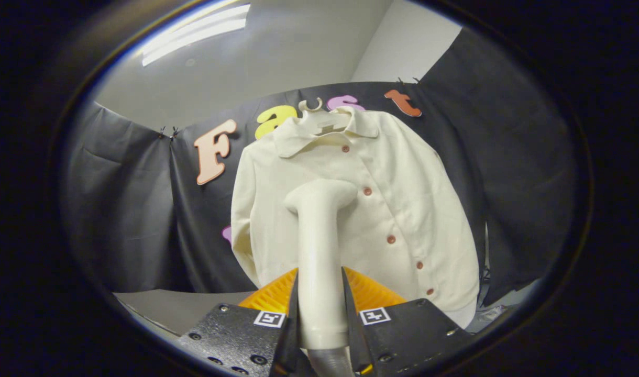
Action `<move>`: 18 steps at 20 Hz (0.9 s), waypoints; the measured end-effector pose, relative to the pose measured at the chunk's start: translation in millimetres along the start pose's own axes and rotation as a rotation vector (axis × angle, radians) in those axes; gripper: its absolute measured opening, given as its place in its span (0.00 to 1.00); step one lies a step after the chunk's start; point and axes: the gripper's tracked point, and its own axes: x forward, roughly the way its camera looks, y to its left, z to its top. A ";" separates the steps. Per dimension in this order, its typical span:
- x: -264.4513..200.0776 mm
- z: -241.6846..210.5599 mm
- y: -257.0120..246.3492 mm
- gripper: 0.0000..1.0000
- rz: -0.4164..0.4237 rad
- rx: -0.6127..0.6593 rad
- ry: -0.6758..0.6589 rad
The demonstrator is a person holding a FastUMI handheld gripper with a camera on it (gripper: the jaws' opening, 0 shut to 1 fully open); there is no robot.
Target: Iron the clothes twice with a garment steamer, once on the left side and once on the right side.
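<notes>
The hand-held gripper (319,293) is closed on the handle of a cream-coloured plastic garment steamer (319,235), with one finger pressing each side of the handle's lower part. The steamer rises upright from between the fingers, and its rounded head bends toward the right at the top, where it sits in front of the left half of the garment's front, just left of the button line; whether the head touches the fabric cannot be told. A grey hose (330,361) leaves the bottom of the handle between the fingers. Beyond the steamer hangs a cream long-sleeved button-front shirt (403,209) with a flat collar and a row of small reddish-brown buttons (390,239) running down its front at a slant. The shirt hangs on a pale hanger whose hook (311,106) shows above the collar, against the black cloth wall (141,209) of the booth. Both sleeves hang down at the sides. Below and left of the shirt lies a pale grey tabletop (173,309). A bright ceiling light strip (194,31) shows above the cloth wall.
</notes>
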 end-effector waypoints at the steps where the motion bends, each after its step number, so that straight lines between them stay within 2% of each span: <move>1: -3.6 -5.2 -2.7 0.37 -0.002 0.003 0.009; 18: -45.2 -105.3 -46.8 0.37 -0.010 0.041 0.141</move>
